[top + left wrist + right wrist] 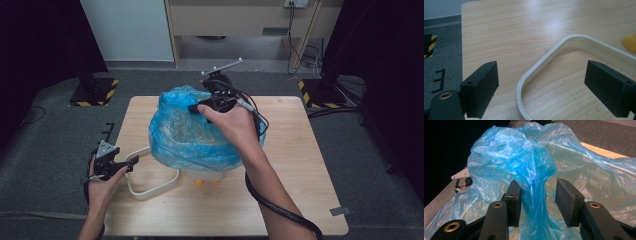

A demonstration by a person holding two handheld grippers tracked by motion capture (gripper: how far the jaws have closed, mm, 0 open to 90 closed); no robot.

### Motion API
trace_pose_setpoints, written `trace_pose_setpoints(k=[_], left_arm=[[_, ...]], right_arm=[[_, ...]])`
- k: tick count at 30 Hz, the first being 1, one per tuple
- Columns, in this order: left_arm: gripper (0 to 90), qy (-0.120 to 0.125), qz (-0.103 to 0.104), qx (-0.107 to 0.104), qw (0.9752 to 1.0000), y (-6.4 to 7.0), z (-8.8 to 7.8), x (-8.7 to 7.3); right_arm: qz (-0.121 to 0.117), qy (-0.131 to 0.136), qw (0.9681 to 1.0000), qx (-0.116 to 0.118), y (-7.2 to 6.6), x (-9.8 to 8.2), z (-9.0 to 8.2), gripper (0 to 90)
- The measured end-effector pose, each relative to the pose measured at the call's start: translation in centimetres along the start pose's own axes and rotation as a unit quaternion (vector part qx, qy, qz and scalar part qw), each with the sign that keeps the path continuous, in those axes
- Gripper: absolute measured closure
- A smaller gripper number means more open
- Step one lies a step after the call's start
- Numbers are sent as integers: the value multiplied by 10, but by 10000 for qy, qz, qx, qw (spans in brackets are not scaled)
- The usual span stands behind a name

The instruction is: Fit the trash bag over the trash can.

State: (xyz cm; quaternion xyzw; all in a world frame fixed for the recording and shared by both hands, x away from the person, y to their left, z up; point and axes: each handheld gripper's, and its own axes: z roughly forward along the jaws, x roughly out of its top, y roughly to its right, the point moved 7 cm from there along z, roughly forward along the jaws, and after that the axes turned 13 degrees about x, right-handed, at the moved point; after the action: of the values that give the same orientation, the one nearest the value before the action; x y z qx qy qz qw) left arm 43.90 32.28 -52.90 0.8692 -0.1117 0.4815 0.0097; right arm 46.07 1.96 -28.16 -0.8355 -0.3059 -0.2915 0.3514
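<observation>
The blue bag drapes over a pale tub near the middle of the counter. The right hand-held gripper sits at the bag's far top edge; in the right gripper view a gathered fold of bag stands between its part-open jaws, against one pad and clear of the other. The left hand-held gripper rests at the counter's left edge, jaws wide, straddling the white handle without touching it.
</observation>
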Motion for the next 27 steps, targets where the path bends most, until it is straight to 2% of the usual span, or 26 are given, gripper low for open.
trace_pose_setpoints(k=[4,9,13,27], left_arm=[[114,9,-10,9,10000,-1,0,0],[114,-5,15,0,10000,1,0,0],[115,2,15,-2,10000,1,0,1],[115,5,6,-3,10000,0,0,1]], right_arm=[[-24,-14,10000,-2,-2,1,0,531],[-37,-122,9999,17,-3,2,3,693],[-29,-309,9995,-4,-1,1,12,756],[150,-753,9970,-87,11,-4,28,803]])
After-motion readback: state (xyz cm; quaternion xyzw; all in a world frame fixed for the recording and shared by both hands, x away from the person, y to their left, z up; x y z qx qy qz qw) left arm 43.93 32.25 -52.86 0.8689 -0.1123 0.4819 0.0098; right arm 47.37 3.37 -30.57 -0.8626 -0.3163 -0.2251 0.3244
